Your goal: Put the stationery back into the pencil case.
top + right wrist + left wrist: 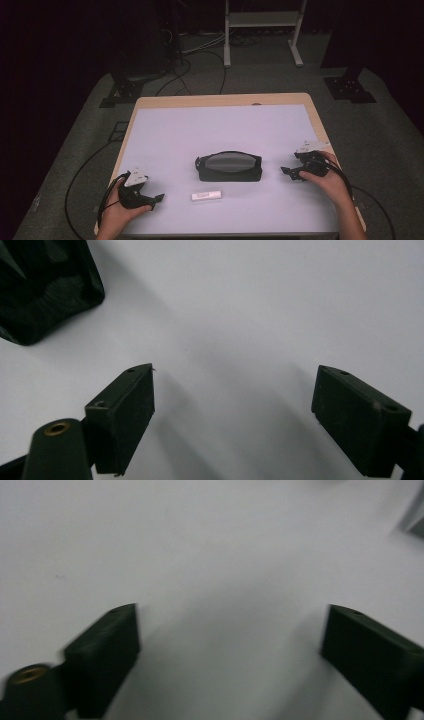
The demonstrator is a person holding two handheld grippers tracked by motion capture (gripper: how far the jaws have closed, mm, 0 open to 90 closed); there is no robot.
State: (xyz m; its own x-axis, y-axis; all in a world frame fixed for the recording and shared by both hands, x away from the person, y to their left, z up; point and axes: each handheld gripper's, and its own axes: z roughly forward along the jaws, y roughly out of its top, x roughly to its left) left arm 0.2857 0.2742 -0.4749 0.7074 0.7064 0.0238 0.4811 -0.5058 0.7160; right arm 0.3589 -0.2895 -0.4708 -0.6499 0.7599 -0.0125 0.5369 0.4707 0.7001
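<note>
The black pouch lies in the middle of the worktop, between the two claws and touching neither. At the left, the left claw is spread and empty, near a small white stick-shaped thing. The pouch looks soft and light, probably yielding under pressure, so I would pinch its end wall or rim. The right claw, spread too, points at its right end.

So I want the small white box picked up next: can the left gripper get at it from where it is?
Probably yes. The left gripper is open and empty, and bare table lies between it and the white box; the black pouch sits farther back.
</note>
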